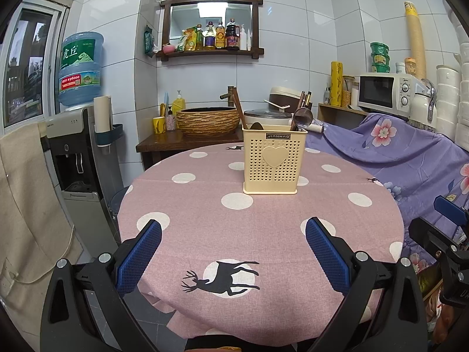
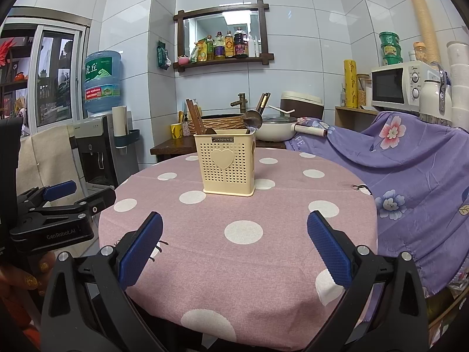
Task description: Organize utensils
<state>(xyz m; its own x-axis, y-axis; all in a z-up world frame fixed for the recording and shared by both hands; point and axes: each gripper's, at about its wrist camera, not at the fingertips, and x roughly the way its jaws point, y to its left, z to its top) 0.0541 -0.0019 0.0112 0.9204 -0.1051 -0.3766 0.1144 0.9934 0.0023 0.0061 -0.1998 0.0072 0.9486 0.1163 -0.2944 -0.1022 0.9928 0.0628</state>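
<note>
Utensils (image 1: pixel 302 114) are standing in a light, stiff plastic caddy (image 1: pixel 272 161) near the surface's far edge (handles look easiest to pinch); both hand-held grippers, left (image 1: pixel 233 253) and right (image 2: pixel 234 252), are hovering wide, holding nothing

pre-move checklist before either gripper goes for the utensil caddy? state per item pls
1. Left gripper open and empty: ok.
2. Right gripper open and empty: ok.
3. Cream caddy upright on the pink tablecloth: ok.
4. Utensils in the caddy, metal ladle and wooden handles sticking up: ok.
5. Loose utensils left on the cloth: none visible, ok.
6. Which compartment each utensil sits in: cannot tell, caddy wall hides it.
</note>
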